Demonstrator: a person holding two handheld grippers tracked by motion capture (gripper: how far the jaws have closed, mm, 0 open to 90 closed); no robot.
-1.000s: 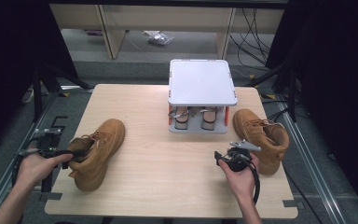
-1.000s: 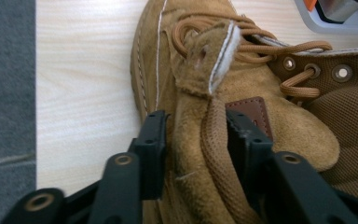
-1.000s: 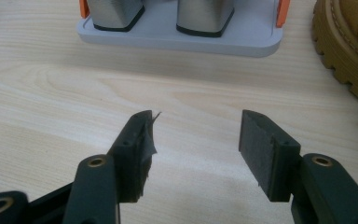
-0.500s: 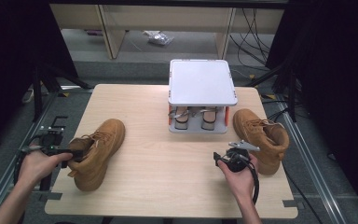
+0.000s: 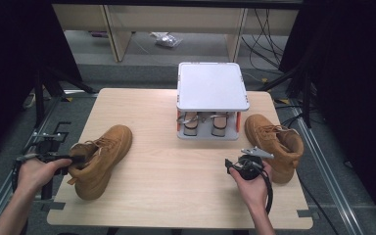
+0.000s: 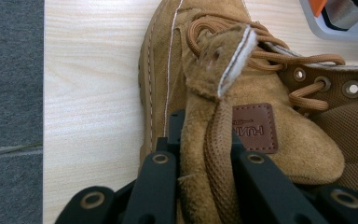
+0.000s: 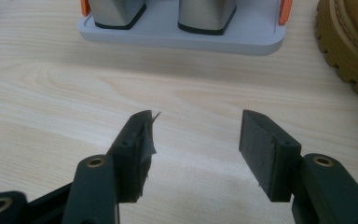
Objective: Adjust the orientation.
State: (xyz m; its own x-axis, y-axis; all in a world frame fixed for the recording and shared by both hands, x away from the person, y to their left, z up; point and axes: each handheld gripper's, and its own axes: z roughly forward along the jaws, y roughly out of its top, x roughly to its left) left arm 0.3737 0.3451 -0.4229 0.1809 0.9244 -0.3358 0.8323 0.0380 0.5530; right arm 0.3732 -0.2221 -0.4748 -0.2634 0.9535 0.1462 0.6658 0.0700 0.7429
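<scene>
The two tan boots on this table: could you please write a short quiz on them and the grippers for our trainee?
1. True or false: the left gripper is closed on the left boot.
2. Which part of that boot sits between its jaws?
3. The right gripper is: A) open, holding nothing; B) gripping the right boot; C) holding a lace.

Key: 1 true; 2 the collar edge at the heel, with its ribbed pull strip; 3 A.

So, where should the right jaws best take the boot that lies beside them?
Probably at the ankle collar of the right boot, coming from above its open top: that rim is thin enough for the open right gripper, while the toe and sole look too broad.
</scene>
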